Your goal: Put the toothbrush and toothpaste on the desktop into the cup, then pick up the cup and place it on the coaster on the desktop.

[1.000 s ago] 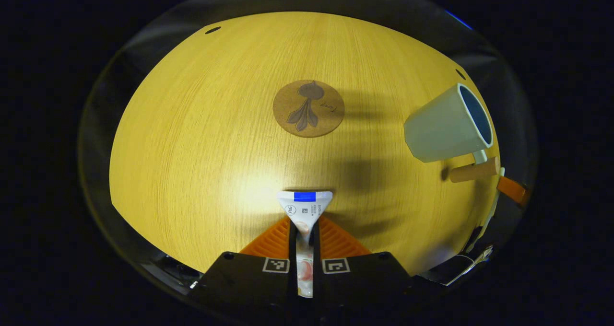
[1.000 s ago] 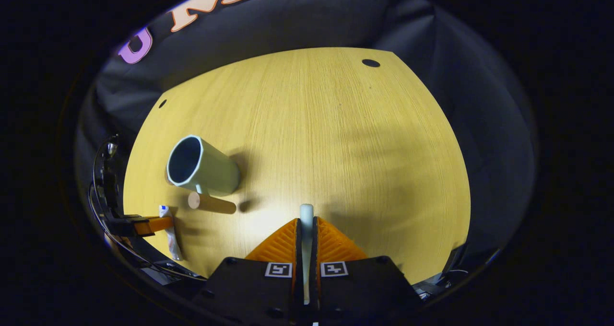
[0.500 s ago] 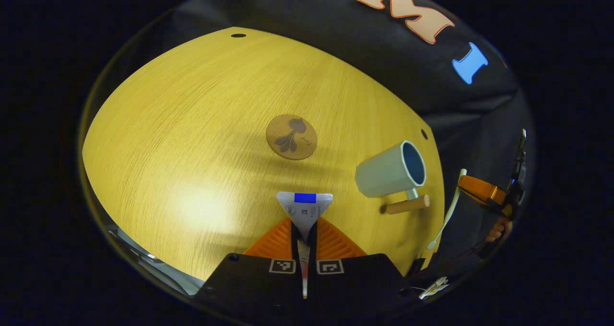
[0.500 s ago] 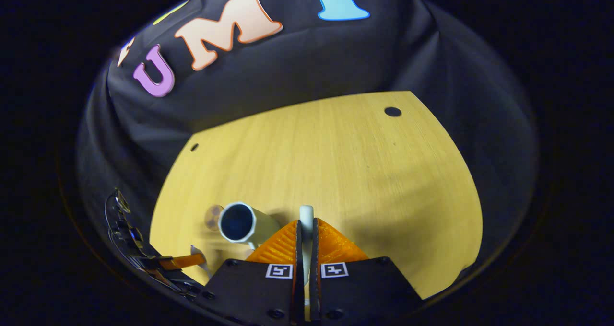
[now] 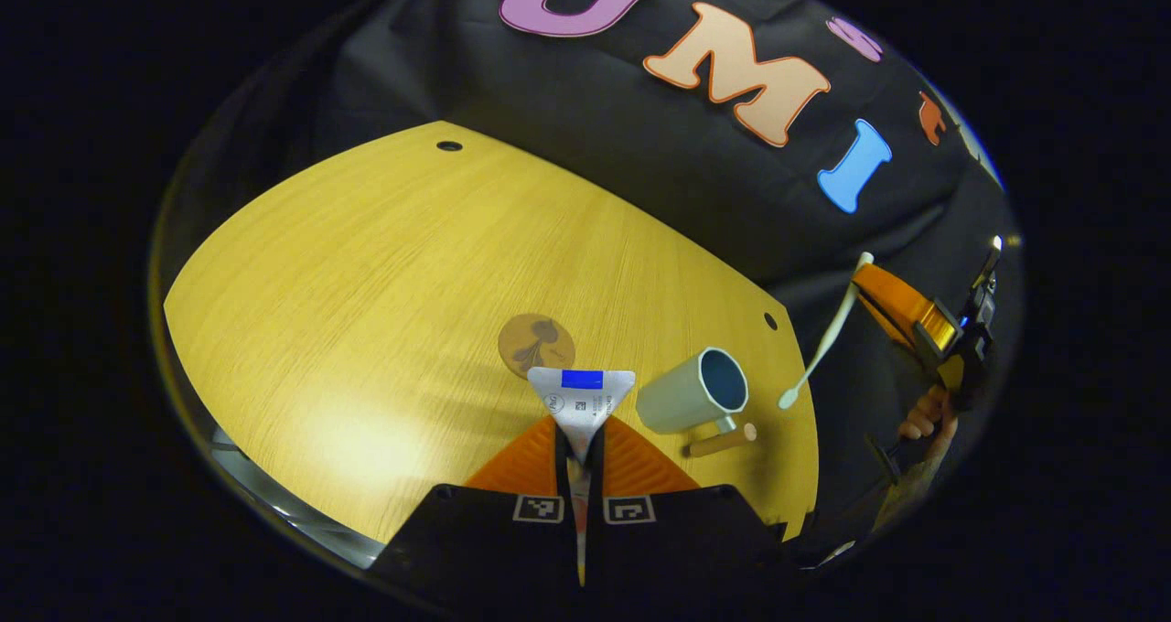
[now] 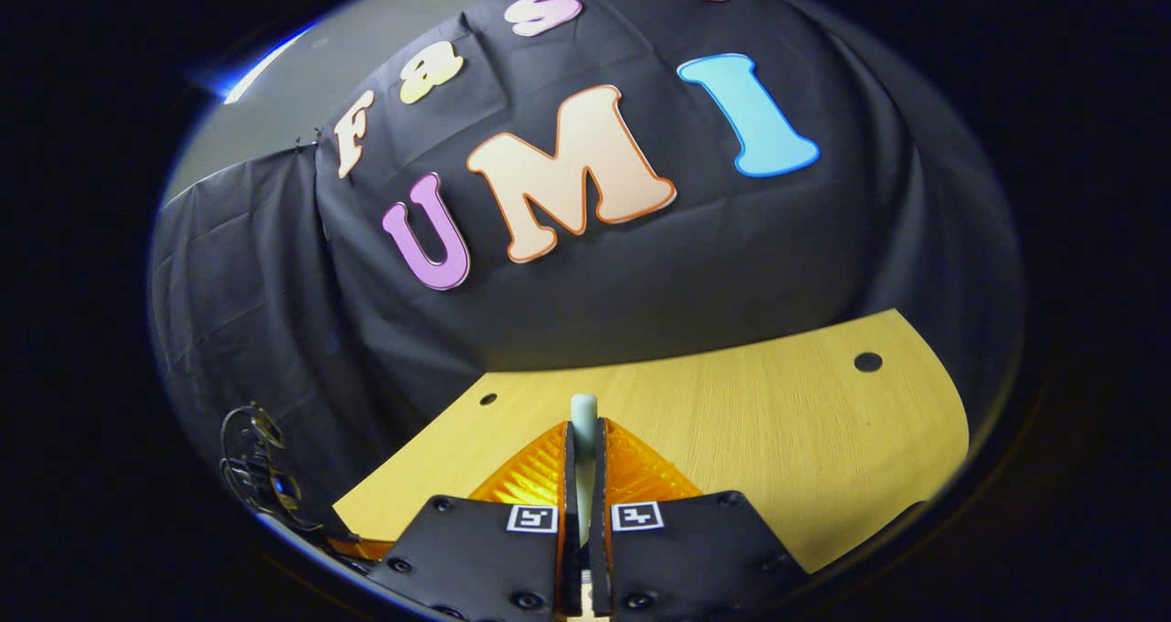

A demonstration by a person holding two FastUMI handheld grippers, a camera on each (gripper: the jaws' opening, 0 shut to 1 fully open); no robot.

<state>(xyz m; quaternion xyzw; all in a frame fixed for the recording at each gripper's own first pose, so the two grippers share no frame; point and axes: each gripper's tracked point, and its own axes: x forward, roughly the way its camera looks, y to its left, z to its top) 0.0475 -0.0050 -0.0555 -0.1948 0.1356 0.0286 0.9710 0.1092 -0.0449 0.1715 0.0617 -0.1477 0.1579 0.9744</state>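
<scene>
Both grippers have been raised and tilted back since the earlier frames: in the left gripper view the counter (image 5: 366,265) has shrunk and dropped lower, and in the right gripper view the cup has passed out of sight while the booth's wall has come to take up most of the picture.

The toothpaste (image 5: 582,398) is held clamped between the closed jaws of the left gripper (image 5: 582,444), its flat crimped end pointing forward. The toothbrush (image 6: 584,421) is pinched in the closed jaws of the right gripper (image 6: 584,453); from the left gripper view it is seen hanging head-down (image 5: 823,338), above and just beside the cup (image 5: 692,393).

The cup is standing on the counter with its mouth open and its wooden handle (image 5: 723,440) turned toward the near edge. The coaster (image 5: 536,342) lies bare, a little apart from the cup on its left.

Both items are judged to have been lifted clear, so the pick-up step is done. Nothing has yet been put into the cup. The toothbrush head appears nearest to the rim, and a descent into the mouth is probably called for next.
</scene>
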